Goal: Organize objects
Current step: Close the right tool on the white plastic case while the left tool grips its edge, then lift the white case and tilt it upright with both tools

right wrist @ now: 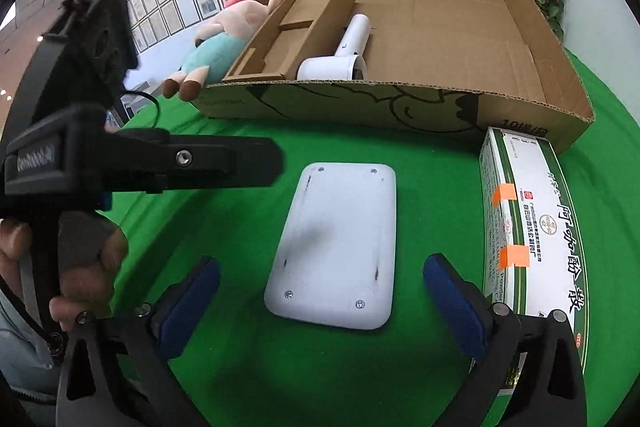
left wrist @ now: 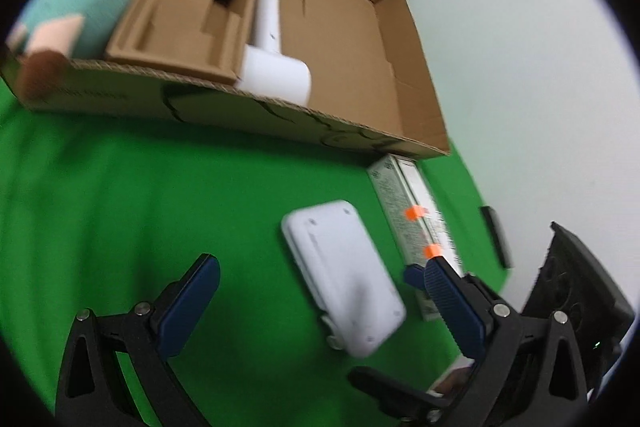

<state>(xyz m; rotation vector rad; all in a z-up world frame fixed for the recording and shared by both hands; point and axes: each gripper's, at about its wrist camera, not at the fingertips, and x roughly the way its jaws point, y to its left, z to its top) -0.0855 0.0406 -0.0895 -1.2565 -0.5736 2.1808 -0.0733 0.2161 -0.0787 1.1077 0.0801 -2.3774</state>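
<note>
Where motion blurs left view, white device (left wrist: 342, 279) smeared | plush toy (right wrist: 218, 45) half-hidden behind cardboard box (right wrist: 532, 43) | both tools agape, empty

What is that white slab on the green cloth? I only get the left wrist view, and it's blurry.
Observer: The right wrist view shows it sharply: the white device is a flat casing with four screws facing up.
Operator: Is anything gripping it?
Observer: No. The right tool stands open around it, and its pads do not touch it.
Operator: And the long box beside it?
Observer: The carton is white and green, with large Chinese characters printed on it.
Operator: Who carries my camera?
Observer: A hand grips the handle of the left tool.
</note>
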